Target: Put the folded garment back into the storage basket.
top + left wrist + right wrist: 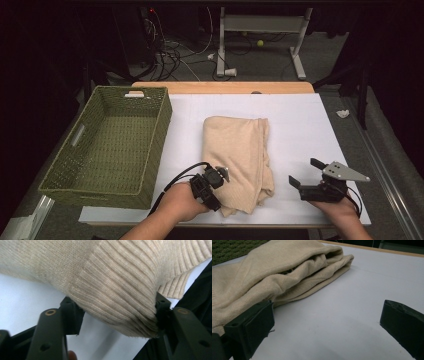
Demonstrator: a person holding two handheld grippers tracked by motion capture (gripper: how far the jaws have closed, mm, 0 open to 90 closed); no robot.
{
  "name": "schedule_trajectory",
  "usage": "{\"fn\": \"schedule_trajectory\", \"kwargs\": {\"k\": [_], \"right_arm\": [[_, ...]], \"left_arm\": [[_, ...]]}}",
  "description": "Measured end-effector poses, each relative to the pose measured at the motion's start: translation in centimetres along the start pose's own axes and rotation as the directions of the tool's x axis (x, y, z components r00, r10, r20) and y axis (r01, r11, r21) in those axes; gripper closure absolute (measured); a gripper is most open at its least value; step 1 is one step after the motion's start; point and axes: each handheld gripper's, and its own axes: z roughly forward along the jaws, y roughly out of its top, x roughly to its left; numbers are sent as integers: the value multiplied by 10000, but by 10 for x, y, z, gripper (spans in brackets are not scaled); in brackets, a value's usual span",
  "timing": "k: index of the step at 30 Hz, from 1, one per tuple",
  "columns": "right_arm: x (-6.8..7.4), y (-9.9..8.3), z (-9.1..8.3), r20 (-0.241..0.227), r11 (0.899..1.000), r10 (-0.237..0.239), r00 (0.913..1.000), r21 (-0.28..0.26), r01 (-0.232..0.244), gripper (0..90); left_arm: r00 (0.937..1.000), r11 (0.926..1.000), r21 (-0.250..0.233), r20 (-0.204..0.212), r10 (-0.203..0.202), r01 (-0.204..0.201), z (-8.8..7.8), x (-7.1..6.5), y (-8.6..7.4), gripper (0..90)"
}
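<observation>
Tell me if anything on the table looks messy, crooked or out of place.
Only small things. The folded beige knit sweater lies slightly askew, and its near ribbed hem is bunched up between the left claw jaws. The green woven basket overhangs the table's near left edge a little. Nothing looks spilled or damaged.

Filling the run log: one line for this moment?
left gripper: shut on sweater ribbed hem | right gripper: open, beside sweater | basket: empty, left of sweater
</observation>
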Motion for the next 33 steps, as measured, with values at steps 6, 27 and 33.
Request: {"fn": "schedule_trajectory", "kwargs": {"k": [6, 27, 33], "right_arm": [[0, 0, 1, 6, 10000, -17, 10000, 79, 17, 0], [3, 0, 1, 17, 9999, -93, 10000, 119, 93, 0], [1, -2, 3, -14, 9999, -57, 10000, 161, 58, 0]], "left_arm": [[9995, 9994, -238, -210, 245, -250, -1, -5, -2, 526], [9960, 9976, 363, -688, -565, 591, 6, 7, 7, 161], [9988, 9968, 633, -139, -470, 478, 4, 6, 11, 225]]}}
